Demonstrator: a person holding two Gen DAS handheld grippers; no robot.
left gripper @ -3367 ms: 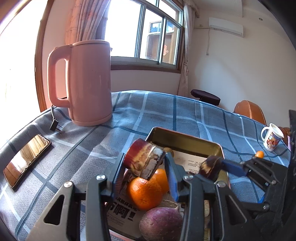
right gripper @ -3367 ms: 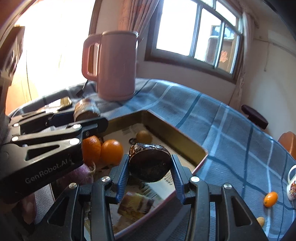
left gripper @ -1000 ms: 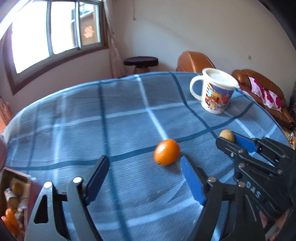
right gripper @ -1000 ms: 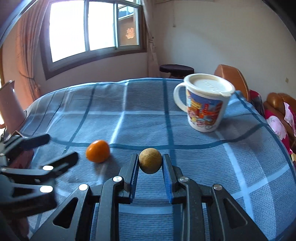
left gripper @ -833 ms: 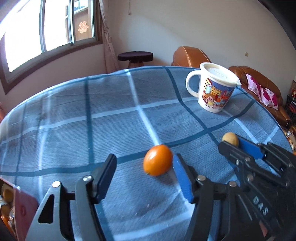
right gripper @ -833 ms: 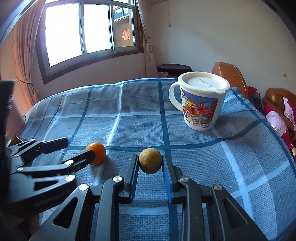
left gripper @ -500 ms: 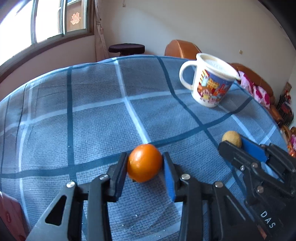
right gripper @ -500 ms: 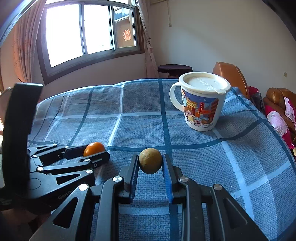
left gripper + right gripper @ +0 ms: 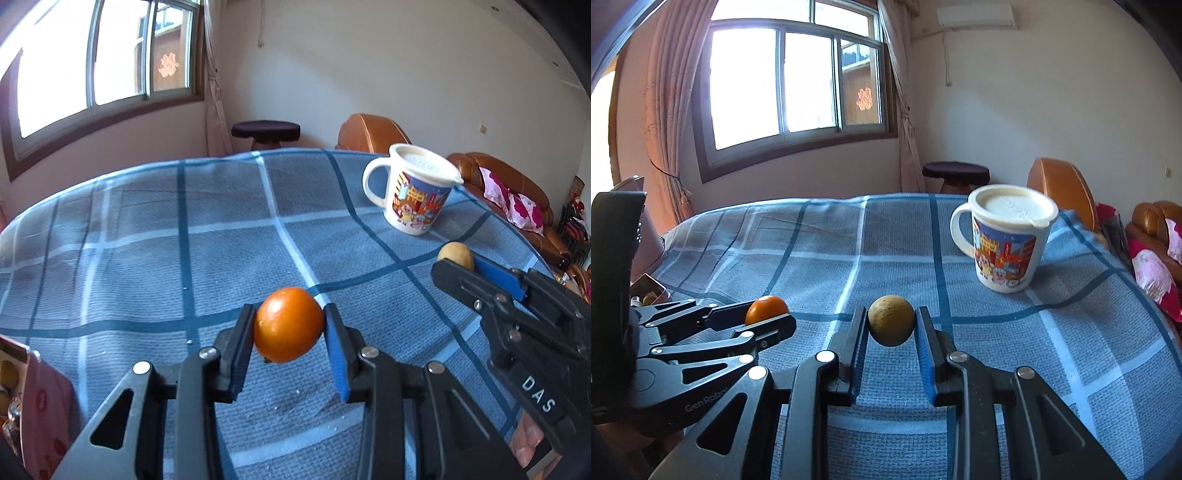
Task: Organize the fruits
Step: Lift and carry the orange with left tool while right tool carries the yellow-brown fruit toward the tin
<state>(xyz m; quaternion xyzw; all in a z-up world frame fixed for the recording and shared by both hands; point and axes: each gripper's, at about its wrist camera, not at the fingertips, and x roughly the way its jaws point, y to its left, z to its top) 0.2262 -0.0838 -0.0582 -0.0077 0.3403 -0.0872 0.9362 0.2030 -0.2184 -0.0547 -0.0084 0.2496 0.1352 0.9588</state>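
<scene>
Blue-checked desk (image 9: 229,236): left tongs (image 9: 289,326) clamp the orange (image 9: 288,325), right tongs (image 9: 892,326) clamp the brown fruit (image 9: 891,320); both should lift straight up, then swing toward the tin (image 9: 33,387) at 8 o'clock.

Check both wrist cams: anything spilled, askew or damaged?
Nothing stands out. The mug stands upright, lid on, on the blue checked cloth. Each claw grips a fruit squarely: left claw the orange one, right claw the tan one.

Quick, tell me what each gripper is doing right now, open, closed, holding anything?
Left gripper: closed on the small orange fruit.
Right gripper: closed on the small brownish-yellow fruit.
</scene>
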